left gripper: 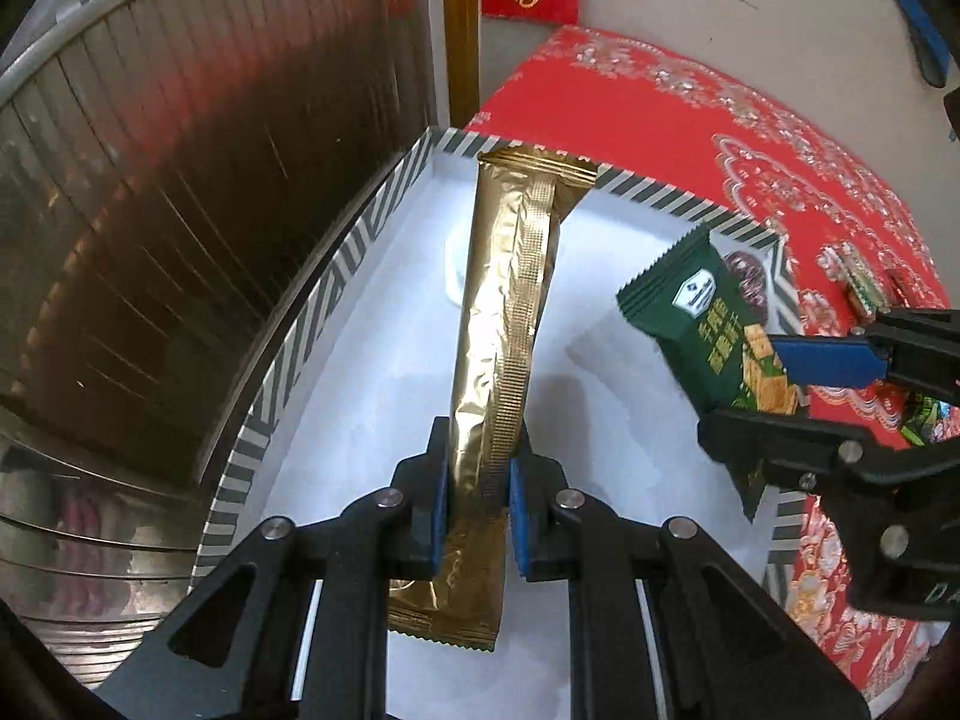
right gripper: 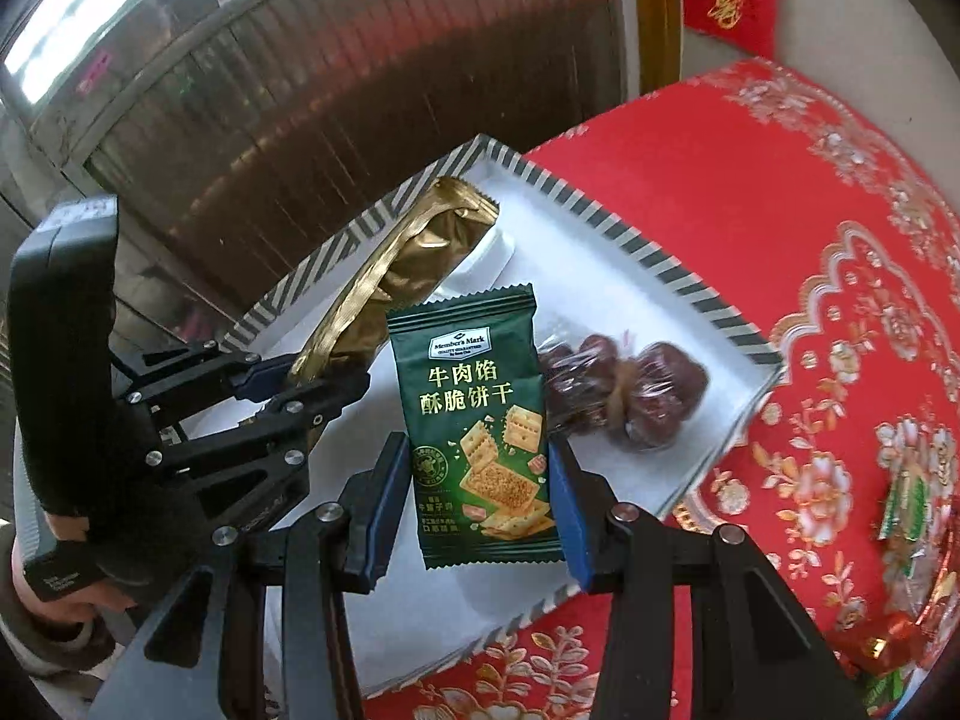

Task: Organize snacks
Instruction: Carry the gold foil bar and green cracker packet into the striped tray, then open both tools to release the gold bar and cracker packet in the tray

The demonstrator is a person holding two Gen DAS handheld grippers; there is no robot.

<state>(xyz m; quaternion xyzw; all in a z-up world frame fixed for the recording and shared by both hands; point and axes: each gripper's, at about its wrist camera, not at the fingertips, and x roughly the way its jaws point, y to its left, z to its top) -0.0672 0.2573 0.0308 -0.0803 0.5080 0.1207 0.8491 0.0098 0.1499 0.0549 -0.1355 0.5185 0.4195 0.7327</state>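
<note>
In the left wrist view my left gripper (left gripper: 477,480) is shut on a long gold snack packet (left gripper: 510,312) near its lower end. The packet hangs tilted over a white box with a striped rim (left gripper: 336,276), its far end by the box's back rim. My right gripper (right gripper: 477,450) is shut on a green cracker packet (right gripper: 480,432), held upright by its side edges above the box (right gripper: 630,228). The right gripper (left gripper: 762,396) and green packet (left gripper: 714,318) also show at the box's right side. The left gripper (right gripper: 312,372) grips the gold packet (right gripper: 384,276) to the left.
A clear bag of dark brown sweets (right gripper: 624,396) lies inside the box on the right. The box rests on a red floral tablecloth (right gripper: 780,192) with loose wrapped candies (right gripper: 900,504) at its right. A ribbed metal shutter (left gripper: 180,210) stands close on the left. A hand (right gripper: 54,588) holds the left gripper.
</note>
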